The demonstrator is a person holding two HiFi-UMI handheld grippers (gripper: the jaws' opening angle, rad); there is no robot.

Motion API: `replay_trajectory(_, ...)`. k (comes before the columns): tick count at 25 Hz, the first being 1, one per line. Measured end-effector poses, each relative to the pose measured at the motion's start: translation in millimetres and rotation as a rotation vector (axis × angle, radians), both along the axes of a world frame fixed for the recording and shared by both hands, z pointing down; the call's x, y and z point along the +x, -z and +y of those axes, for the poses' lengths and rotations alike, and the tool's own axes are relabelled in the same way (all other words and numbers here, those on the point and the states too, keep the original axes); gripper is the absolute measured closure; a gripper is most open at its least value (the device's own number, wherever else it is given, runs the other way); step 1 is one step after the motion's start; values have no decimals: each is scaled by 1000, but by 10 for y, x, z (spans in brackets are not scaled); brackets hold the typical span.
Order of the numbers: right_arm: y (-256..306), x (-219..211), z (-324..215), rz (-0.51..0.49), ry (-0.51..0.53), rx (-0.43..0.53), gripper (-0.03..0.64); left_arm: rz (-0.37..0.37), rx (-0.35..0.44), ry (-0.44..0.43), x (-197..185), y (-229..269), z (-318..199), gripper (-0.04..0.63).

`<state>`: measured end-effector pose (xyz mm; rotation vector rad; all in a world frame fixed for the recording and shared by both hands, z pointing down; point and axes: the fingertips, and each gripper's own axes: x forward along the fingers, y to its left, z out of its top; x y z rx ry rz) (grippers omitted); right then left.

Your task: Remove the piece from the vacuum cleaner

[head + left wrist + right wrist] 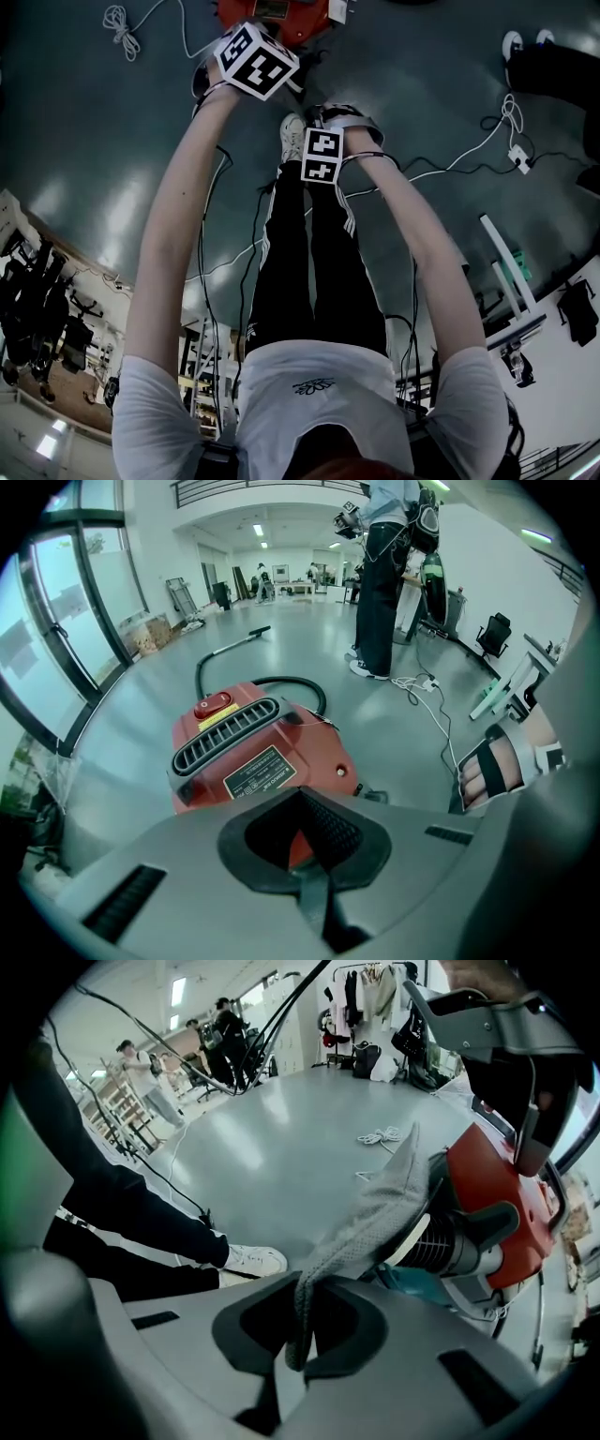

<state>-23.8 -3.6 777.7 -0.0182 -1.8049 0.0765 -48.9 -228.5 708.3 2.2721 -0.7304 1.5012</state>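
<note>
The piece (375,1213), a grey, finely perforated cloth flap, runs from the side of the red vacuum cleaner (487,1185) down into the right gripper (298,1335), whose fingers are closed tight on its lower edge. Its upper end lies against the machine beside a black ribbed collar (441,1241) and a teal part (422,1283). Whether it is fastened there or only resting I cannot tell. The left gripper (314,883) hangs just above the vacuum's top near the vent grille and label. Its fingers are drawn together with nothing caught between them, and only the red casing shows through the gap behind. The vacuum sits on the grey floor (281,1138) just ahead of the person's white shoe (253,1260), with cables trailing around. By my reading the grasp is done and the pull is under way – the cloth has yet to come clear of the body and be carried off, likely with the left gripper steadying the casing.
</note>
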Motion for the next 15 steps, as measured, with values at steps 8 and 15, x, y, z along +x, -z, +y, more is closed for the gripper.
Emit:
replay_trajectory(8,-63,-40,21,2,6,-15,595,24,9,9,15,-16,-19,591)
replay_trajectory(15,-63,-92,83,-12,3,-22,595,21,11,1,38,1,2,591)
